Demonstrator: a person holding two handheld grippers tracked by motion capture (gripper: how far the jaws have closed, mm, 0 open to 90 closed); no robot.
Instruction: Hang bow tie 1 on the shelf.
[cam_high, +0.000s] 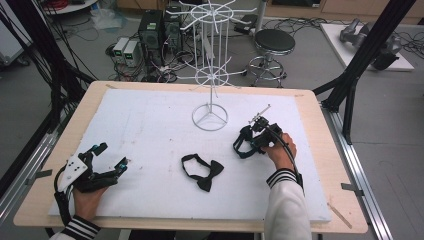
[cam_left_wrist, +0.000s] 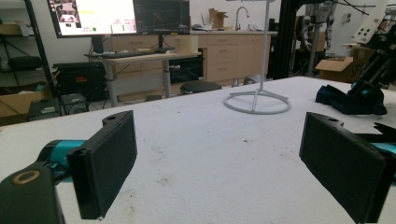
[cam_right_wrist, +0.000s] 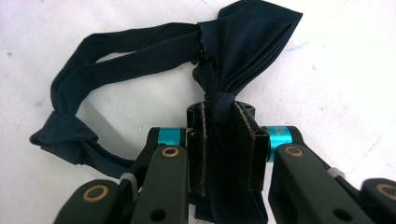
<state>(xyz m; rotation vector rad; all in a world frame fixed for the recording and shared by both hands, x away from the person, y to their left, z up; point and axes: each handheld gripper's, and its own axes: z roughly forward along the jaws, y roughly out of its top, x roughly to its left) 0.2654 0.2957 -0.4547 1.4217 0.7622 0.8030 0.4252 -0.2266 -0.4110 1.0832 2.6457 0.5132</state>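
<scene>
While left gripper (cam_high: 111, 159) fingers apart, right gripper (cam_right_wrist: 226, 140) fingers clamp dark bow tie (cam_right_wrist: 243, 37).

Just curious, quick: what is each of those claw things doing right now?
Left gripper: open, holding nothing, above the white foam board.
Right gripper: closed on a dark navy fabric bow tie.

High view overlooks table (cam_high: 150, 125); claw cameras sit low, perhaps closer.

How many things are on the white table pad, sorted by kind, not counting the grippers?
Bow ties: 2, one lying loose, one clamped in the right gripper
White wire stand: 1
Total: 3
</scene>
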